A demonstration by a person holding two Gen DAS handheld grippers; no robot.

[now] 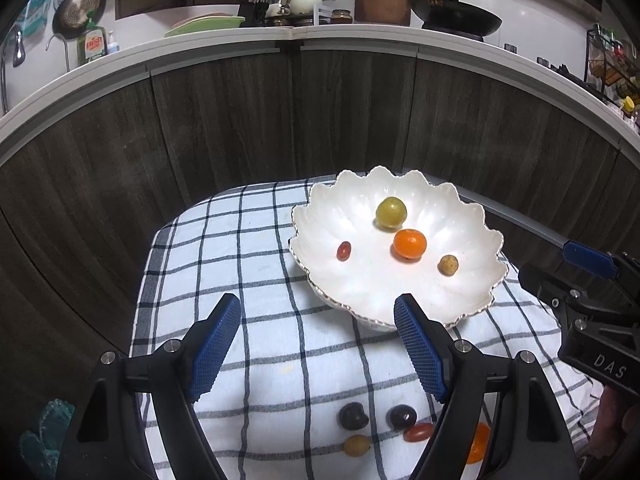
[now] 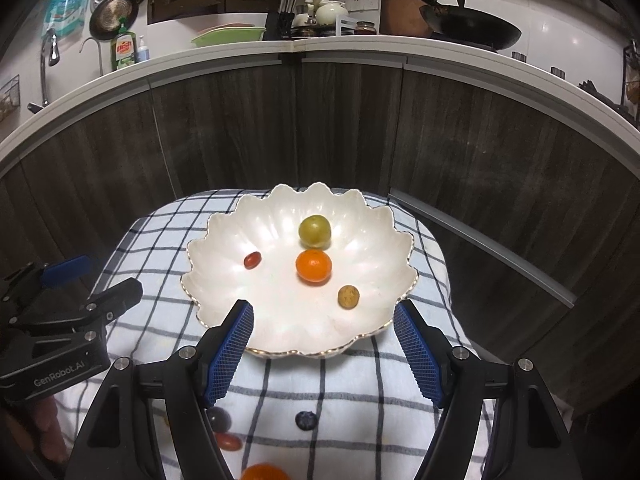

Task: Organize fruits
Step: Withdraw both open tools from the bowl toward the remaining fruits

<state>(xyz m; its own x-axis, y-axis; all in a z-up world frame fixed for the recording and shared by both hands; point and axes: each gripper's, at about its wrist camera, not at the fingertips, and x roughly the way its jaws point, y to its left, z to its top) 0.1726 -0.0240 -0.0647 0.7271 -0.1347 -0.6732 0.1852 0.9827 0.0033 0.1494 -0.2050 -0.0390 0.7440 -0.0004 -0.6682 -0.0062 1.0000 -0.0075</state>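
A white scalloped bowl (image 1: 460,216) (image 2: 224,240) stands on a checked cloth. In it lie a green fruit (image 1: 391,212) (image 2: 315,231), a small orange (image 1: 409,243) (image 2: 313,266), a red cherry tomato (image 1: 343,251) (image 2: 252,260) and a small tan fruit (image 1: 447,265) (image 2: 348,296). On the cloth in front lie two dark grapes (image 1: 353,416), (image 1: 401,417), a red tomato (image 1: 418,432), a tan fruit (image 1: 356,445), an orange (image 1: 478,442) (image 2: 264,472) and a blueberry (image 2: 306,420). My left gripper (image 1: 318,348) is open and empty before the bowl. My right gripper (image 2: 324,352) is open and empty at the bowl's near rim.
The checked cloth (image 1: 260,272) (image 2: 160,320) covers a small table in front of dark wood cabinets (image 1: 224,120). A white counter above holds a wok (image 1: 456,20), dishes and bottles. The right gripper (image 1: 588,300) shows at the right of the left wrist view.
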